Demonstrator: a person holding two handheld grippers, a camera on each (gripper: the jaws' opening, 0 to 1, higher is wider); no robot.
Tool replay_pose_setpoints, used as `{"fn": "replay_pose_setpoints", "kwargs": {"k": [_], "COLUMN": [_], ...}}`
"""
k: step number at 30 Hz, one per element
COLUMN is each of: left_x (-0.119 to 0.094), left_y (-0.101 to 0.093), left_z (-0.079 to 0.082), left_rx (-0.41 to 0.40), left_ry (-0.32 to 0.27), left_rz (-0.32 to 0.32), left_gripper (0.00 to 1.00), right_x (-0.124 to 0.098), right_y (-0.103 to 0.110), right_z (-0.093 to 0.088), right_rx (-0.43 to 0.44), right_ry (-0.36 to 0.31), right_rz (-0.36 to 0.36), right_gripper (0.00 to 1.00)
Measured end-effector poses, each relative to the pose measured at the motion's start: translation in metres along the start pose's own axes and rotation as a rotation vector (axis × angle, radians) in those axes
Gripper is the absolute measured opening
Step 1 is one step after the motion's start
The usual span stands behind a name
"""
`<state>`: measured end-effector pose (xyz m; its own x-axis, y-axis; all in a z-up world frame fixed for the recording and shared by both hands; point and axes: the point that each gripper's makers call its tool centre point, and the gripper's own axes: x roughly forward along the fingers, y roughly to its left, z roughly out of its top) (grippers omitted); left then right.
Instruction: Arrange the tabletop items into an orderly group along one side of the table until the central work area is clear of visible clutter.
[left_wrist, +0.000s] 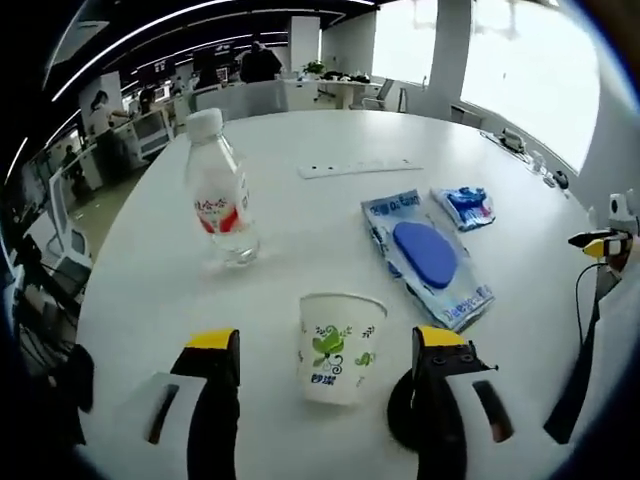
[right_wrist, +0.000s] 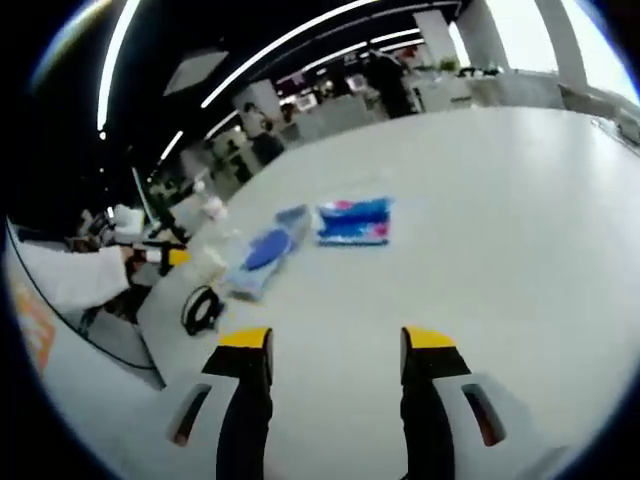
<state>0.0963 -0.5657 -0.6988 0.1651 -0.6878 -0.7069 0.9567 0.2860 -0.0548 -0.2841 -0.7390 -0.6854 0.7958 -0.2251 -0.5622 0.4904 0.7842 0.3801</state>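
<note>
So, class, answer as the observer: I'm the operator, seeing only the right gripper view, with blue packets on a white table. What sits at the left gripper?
Observer: A paper cup with a green leaf print stands upright between the left gripper's open jaws, touching neither.
Operator: Anything else standing?
Observer: A clear bottle with a white cap and red label, upright, beyond the cup.
Operator: Anything flat I'm missing?
Observer: A long white strip lies beyond the larger blue packet.
</note>
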Motion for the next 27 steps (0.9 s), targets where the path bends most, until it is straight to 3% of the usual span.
{"fn": "replay_pose_setpoints", "kwargs": {"k": [7,11,17,22,27], "left_x": [0.006,0.01,0.014,0.015,0.011], "left_y": [-0.017,-0.016,-0.013,-0.007,-0.001], "left_z": [-0.007,-0.016,-0.027,-0.045,-0.046], "left_rx": [-0.007,-0.001,-0.059,-0.077,-0.087], "left_ry": [0.01,0.044,0.072,0.132,0.116], "left_rz": [-0.042,-0.022,-0.001,0.033,0.07], "left_gripper": [0.67,0.64,0.56,0.46,0.38], "right_x": [0.006,0.008,0.007,0.003,0.004], "right_y": [0.002,0.01,0.012,0.007,0.005], "right_z": [0.003,0.005,0.002,-0.001,0.0], "right_rx": [0.002,-0.051,-0.042,-0.019,0.003], "right_ry": [0.018,0.037,0.036,0.034,0.028], "right_rz": [0.016,0.035,0.047,0.035,0.03], "right_gripper": [0.49,0.49,0.49,0.49,0.48]}}
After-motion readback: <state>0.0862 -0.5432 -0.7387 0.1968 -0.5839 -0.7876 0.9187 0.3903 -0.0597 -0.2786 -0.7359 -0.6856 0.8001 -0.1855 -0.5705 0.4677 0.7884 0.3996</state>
